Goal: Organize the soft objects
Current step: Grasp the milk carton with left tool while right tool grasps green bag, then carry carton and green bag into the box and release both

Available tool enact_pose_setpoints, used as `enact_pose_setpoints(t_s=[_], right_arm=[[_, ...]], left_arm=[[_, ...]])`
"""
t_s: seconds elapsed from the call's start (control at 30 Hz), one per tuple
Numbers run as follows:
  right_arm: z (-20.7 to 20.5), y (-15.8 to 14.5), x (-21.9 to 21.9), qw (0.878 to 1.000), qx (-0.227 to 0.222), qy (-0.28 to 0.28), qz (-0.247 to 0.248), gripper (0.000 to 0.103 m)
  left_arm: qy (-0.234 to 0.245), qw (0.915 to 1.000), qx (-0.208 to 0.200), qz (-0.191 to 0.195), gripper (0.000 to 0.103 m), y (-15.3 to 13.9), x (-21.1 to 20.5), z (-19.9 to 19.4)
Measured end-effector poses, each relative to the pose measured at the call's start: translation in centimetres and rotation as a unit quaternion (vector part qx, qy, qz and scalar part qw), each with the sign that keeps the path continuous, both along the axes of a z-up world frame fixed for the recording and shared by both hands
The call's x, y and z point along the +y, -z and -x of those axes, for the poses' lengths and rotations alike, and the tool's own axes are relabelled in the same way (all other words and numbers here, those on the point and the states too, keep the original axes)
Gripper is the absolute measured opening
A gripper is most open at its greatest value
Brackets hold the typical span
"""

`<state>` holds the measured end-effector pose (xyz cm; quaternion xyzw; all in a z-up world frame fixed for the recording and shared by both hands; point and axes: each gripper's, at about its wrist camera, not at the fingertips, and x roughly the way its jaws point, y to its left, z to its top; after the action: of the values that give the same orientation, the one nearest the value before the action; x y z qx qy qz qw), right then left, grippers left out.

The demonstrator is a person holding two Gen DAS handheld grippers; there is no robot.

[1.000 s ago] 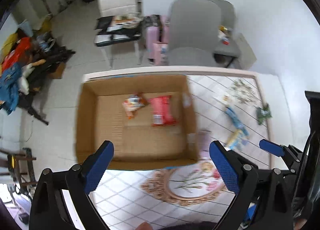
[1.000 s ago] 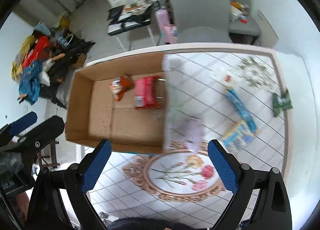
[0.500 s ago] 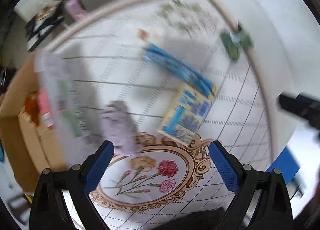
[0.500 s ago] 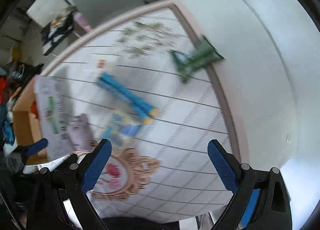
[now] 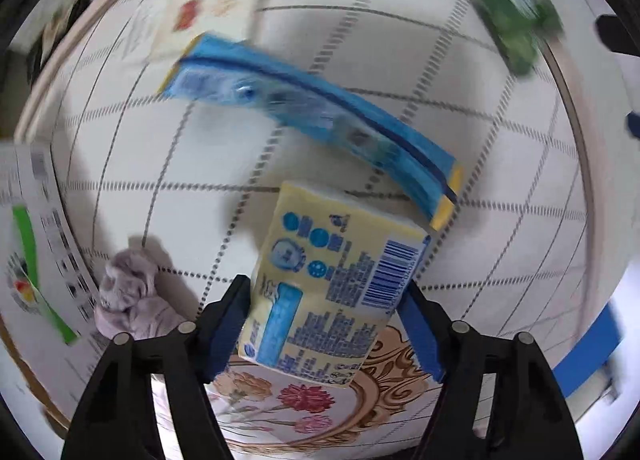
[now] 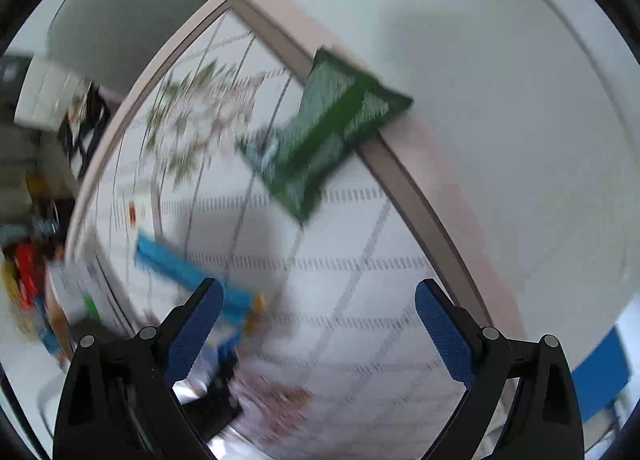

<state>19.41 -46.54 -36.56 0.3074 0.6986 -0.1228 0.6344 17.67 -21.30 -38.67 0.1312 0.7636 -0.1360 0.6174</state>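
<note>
At the bottom centre of the left wrist view, the left gripper (image 5: 324,320) has its blue pads on both sides of the yellow tissue pack (image 5: 332,292), jaws narrowed to abt the pack's width; can't tell if they're pressing it yet or just alongside. Risks, as I judge them: pack is soft, so a shallow pinch near its lower end could let it sag or slide out on the lift; its upper right corner sits touching or just under the long blue packet (image 5: 320,116), which may get dragged along. The pack looks plump, pale yellow w/ blue print and a barcode, tilted, lying on the gridded tablecloth (image 5: 500,240). A crumpled lilac cloth (image 5: 132,300) lies just beside the left finger, lower left. In the right wrist view, the right gripper (image 6: 318,324) is wide and empty, pointed toward the green packet (image 6: 324,140) in upper centre at the table edge; heavy blur there, so aim could be off.
</note>
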Motion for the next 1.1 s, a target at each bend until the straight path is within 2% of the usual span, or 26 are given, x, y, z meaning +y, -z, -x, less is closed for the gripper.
enact_pose_setpoints(t_s=[0.1,0.17,0.2,0.23,0.27,0.3,0.33,0.37,0.43,0.47,0.6,0.67,0.77,0.87,0.93,1.03,1.1], right_arm=[[-2.6,2.7,-1.3,0.999,0.014,0.040,-0.003,0.098],[-4.0,4.4,-1.6,0.998,0.025,0.061,-0.009,0.098],[-4.5,5.0,-1.6,0.997,0.029,0.064,-0.013,0.094],[-5.0,5.7,-1.5,0.997,0.034,0.067,-0.019,0.084],[-5.5,6.3,-1.2,0.997,0.039,0.063,-0.029,0.080],[-5.7,6.5,-1.0,0.997,0.041,0.061,-0.032,0.070],[-5.9,6.5,-0.6,0.997,0.042,0.057,-0.032,0.064],[-6.1,6.3,0.0,0.998,0.044,0.043,-0.020,0.063],[-6.3,5.9,1.1,0.999,0.048,0.005,-0.003,0.050],[-6.1,5.8,1.7,0.998,0.052,-0.019,0.003,0.049],[-3.9,5.9,4.9,0.989,0.078,-0.125,0.019,0.046],[-1.9,6.1,6.6,0.979,0.092,-0.178,0.028,0.046],[-0.3,5.9,8.1,0.969,0.099,-0.223,0.049,0.046],[-0.1,6.0,8.9,0.969,0.095,-0.221,0.052,0.049],[-0.3,6.3,8.7,0.974,0.091,-0.201,0.046,0.056],[-0.5,6.5,8.0,0.980,0.085,-0.172,0.044,0.056],[-0.5,6.6,8.3,0.983,0.081,-0.160,0.042,0.055]], left_arm=[[-0.066,0.9978,-0.003,0.000,0.068,-0.1,2.4,-1.0],[-0.124,0.9923,0.001,0.010,0.068,-0.1,4.4,-1.5],[-0.140,0.9900,0.004,0.015,0.068,0.0,5.0,-1.7],[-0.160,0.9869,0.010,0.022,0.068,0.1,5.7,-1.8],[-0.172,0.9847,0.015,0.027,0.068,0.2,6.1,-1.8],[-0.179,0.9832,0.019,0.030,0.068,0.3,6.3,-1.9],[-0.183,0.9823,0.023,0.033,0.068,0.5,6.5,-1.9],[-0.183,0.9821,0.026,0.034,0.068,0.6,6.6,-1.9],[-0.179,0.9829,0.026,0.034,0.068,0.7,6.8,-1.9],[-0.175,0.9836,0.026,0.033,0.068,0.8,6.8,-1.8],[-0.172,0.9839,0.034,0.036,0.068,1.5,5.7,-2.3],[-0.171,0.9836,0.041,0.041,0.069,1.9,5.4,-1.9],[-0.161,0.9852,0.046,0.035,0.069,2.8,4.8,-1.9],[-0.144,0.9880,0.049,0.026,0.070,3.5,4.0,-1.6],[-0.132,0.9897,0.049,0.022,0.070,3.7,3.1,-1.3],[-0.129,0.9906,0.042,0.021,0.069,4.1,2.0,-0.7],[-0.119,0.9923,0.031,0.014,0.063,3.7,1.8,-0.1]])
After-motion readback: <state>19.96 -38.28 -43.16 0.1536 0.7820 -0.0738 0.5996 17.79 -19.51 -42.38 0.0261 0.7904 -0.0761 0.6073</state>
